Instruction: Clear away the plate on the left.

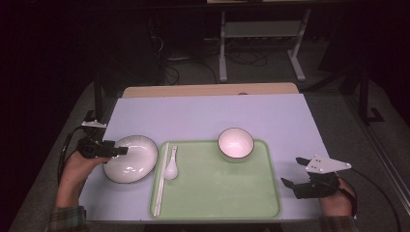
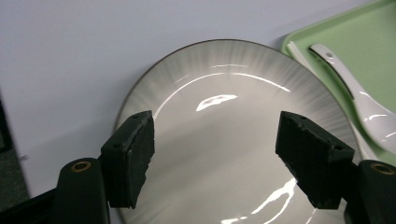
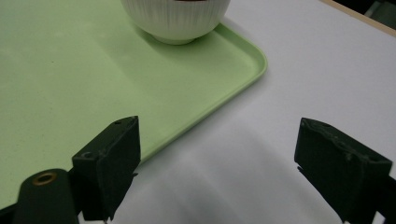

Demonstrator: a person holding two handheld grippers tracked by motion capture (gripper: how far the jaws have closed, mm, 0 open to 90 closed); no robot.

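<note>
Plate (image 1: 130, 158), white with a dark rim, lies on the worktop (image 1: 203, 113) at the near left, touching or just beside the left edge of the green tray (image 1: 217, 193). Left claw (image 1: 121, 151) sits at the plate's left rim, jaws pointing right over it; in the left gripper view the plate (image 2: 219, 130) spreads between and beyond the two black jaws, which stand wide apart with no pad pressing on it. State: released. Whether the jaw tips touch the plate surface cannot be told.

Right claw (image 1: 292, 173) hangs at the near right, just off the tray's right edge, jaws wide, holding nothing.

On the tray: chopsticks (image 1: 161, 179) and spoon (image 1: 171, 164) along the left side, bowl (image 1: 236, 143) at the far edge.
</note>
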